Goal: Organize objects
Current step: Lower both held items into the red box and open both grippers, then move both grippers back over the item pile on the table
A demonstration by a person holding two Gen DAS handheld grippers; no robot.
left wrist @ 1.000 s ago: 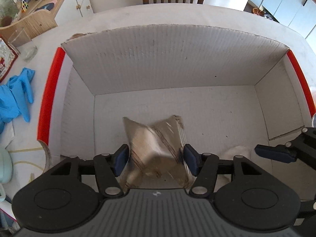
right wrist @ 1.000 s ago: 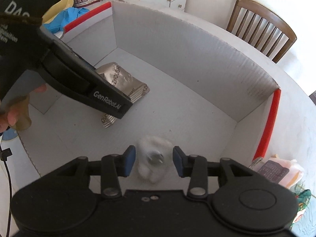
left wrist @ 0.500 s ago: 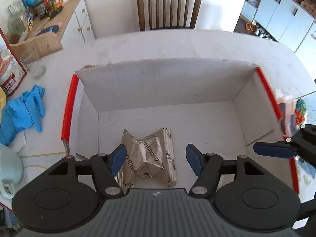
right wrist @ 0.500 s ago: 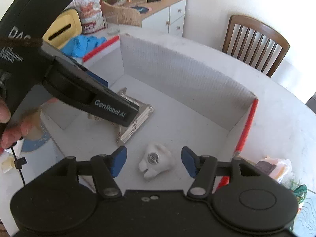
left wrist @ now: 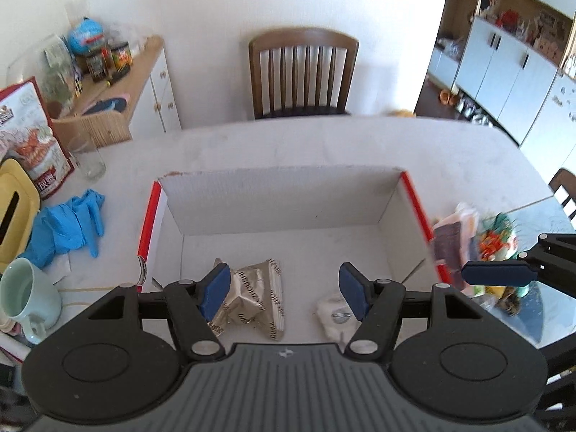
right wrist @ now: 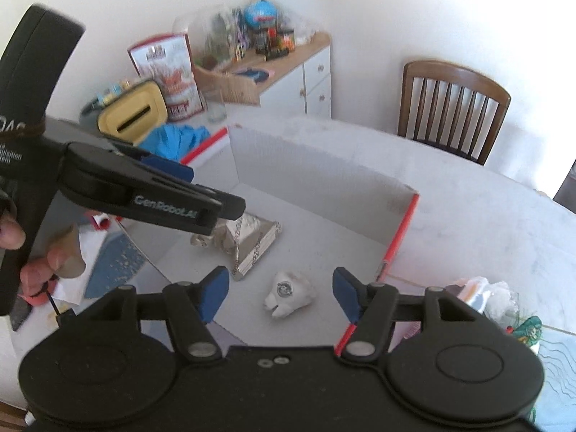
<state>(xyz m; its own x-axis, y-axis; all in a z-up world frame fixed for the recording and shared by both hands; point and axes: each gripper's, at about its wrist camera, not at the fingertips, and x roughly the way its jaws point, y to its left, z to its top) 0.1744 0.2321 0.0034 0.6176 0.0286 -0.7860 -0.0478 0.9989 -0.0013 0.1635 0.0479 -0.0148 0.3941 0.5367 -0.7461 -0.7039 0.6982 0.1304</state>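
Note:
A white cardboard box with red edges (left wrist: 280,198) (right wrist: 309,165) sits open on the table. Inside lie a silver foil packet (left wrist: 255,295) (right wrist: 252,241) and a small white tooth-shaped object (left wrist: 333,318) (right wrist: 289,293). My left gripper (left wrist: 284,289) is open and empty, held above the box's near side over both items. My right gripper (right wrist: 280,293) is open and empty, above the white object. The left gripper's body (right wrist: 144,194) crosses the right wrist view; a right fingertip (left wrist: 496,273) shows in the left wrist view.
Blue gloves (left wrist: 68,226), a green mug (left wrist: 25,298), a glass (left wrist: 88,158) and a yellow tissue box (left wrist: 12,205) lie left of the box. Snack packets (left wrist: 468,241) (right wrist: 496,298) lie to its right. A wooden chair (left wrist: 302,72) stands behind the table.
Both grippers opened, let go of the foil packet and the white object inside the box, and lifted up and back away from them.

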